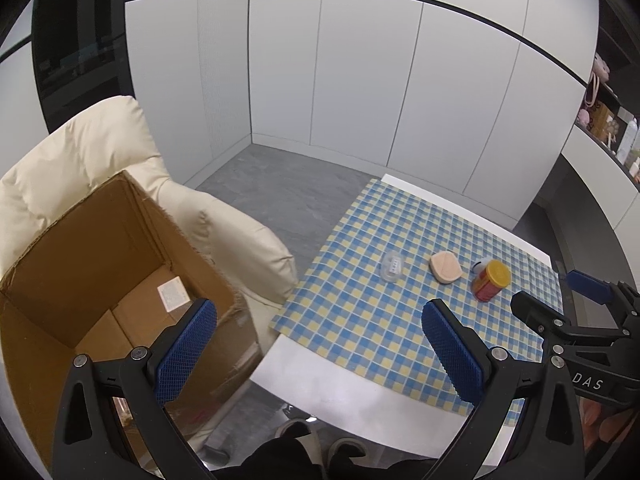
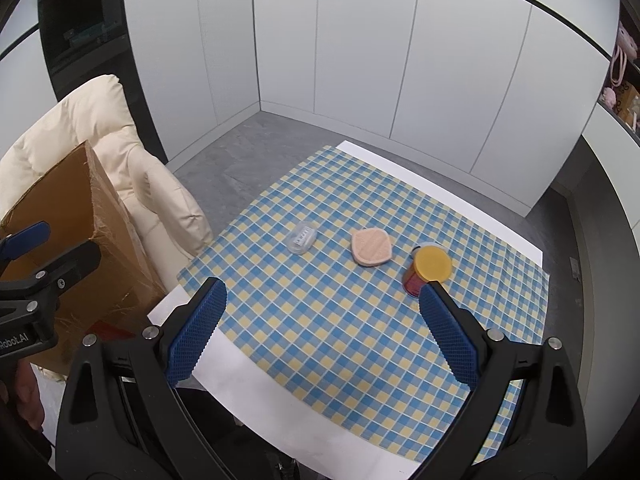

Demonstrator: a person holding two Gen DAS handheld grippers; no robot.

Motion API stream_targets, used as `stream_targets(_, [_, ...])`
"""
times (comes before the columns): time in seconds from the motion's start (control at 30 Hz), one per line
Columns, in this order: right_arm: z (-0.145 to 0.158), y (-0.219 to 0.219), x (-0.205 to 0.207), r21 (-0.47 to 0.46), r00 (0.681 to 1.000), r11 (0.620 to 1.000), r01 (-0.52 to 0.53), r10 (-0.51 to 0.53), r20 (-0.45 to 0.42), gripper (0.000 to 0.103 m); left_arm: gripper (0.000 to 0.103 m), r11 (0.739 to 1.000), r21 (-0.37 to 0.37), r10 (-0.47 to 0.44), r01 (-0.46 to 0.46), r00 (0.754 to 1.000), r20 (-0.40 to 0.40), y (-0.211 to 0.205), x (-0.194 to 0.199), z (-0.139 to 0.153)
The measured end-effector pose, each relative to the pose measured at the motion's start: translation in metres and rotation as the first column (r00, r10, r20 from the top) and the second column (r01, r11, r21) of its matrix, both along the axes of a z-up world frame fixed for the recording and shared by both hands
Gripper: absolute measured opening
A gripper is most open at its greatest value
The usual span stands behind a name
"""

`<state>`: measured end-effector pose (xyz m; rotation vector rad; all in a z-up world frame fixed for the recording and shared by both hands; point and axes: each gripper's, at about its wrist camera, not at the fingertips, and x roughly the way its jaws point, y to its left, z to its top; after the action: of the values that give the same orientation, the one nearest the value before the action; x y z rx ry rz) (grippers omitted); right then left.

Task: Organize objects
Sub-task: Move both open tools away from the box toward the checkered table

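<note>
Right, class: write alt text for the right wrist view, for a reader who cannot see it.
An open right gripper hovers over a table with a checked cloth. On the cloth, in a row, lie a clear case, a pink compact and a yellow-lidded jar. At left, the left gripper is beside a cardboard box on a cream chair.

- Left gripper (image 1: 320, 344): black plastic frame with triangular cut-outs, and two fingers (image 1: 186, 350) padded in blue with a cross-hatched texture.
- Silver round screws sit at the finger joints.
- Right gripper (image 2: 322, 330): same black frame, blue textured pads (image 2: 450, 340) and silver screws.
- From the left view, the right gripper's side bears white letters "DAS"; a blue tab sticks out on top.
- From the right view, the left gripper's side reads "Robot.AI".
- Dark clothing and shoes (image 1: 346, 446) show at the bottom.
</note>
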<state>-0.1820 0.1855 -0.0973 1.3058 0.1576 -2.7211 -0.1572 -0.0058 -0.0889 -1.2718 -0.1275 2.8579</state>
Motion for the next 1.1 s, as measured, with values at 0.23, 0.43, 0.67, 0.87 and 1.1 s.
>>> stream_targets(0.23, [0.000,0.020,0.004,0.005,0.999,0.999,0.034,-0.034,0.003,0.099,0.102,1.000,0.013,-0.025,0.025,1.000,0.007,0.015,-0.003,0.001])
stream_targets(0.43, [0.002,0.035,0.009,0.012,0.998,0.998,0.058,-0.058,0.001,0.099,0.102,0.999,0.013,-0.051,0.051,0.999,0.007,0.030,-0.005,0.001])
stream_targets(0.67, [0.002,0.057,0.014,0.009,0.995,0.995,0.099,-0.099,0.004,0.099,0.102,0.997,0.021,-0.077,0.076,0.997,0.013,0.046,-0.005,0.002])
stream_targets(0.87, [0.002,0.077,0.019,0.008,0.991,0.991,0.136,-0.136,0.007,0.099,0.102,0.994,0.007,-0.109,0.109,0.994,0.007,0.062,-0.005,0.002])
stream_targets(1.1, [0.001,0.095,0.025,0.012,0.986,0.986,0.163,-0.163,0.011,0.099,0.102,0.990,0.011,-0.143,0.143,0.989,0.024,0.081,-0.007,-0.003])
